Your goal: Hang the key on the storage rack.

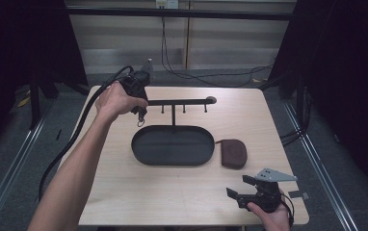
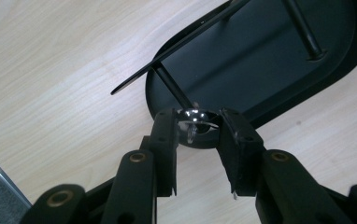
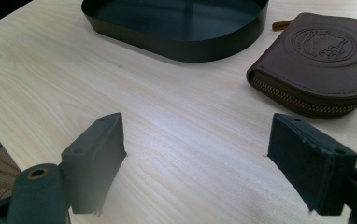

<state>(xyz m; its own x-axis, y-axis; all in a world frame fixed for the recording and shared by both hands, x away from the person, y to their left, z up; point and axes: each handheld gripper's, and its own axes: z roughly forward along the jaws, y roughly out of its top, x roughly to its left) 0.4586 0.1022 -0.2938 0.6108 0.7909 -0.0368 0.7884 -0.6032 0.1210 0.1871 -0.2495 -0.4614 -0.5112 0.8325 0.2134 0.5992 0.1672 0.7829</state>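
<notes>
A: Nearest us, at five o'clock on the worktop (image 1: 124,202), the right tool (image 1: 243,191) rests with its jaws spread wide and nothing between them.

B: Just beyond it, at three o'clock of the tray (image 1: 146,159), lies the brown pouch (image 1: 233,153), untouched.

A: And farthest, at eleven o'clock, the left tool (image 1: 141,115) is clamped on a small metal ring (image 1: 140,122), held beside the left end of the hook bar (image 1: 182,102).

B: So I judge the ring lifted but not yet hung on a peg; the hanging is left.

A: The left gripper view adds the grip itself: the ring (image 2: 196,125) pinched between both jaws above the tray's rim (image 2: 284,100). The right gripper view gives the pouch's (image 3: 317,65) zip and embossed stamp.
</notes>
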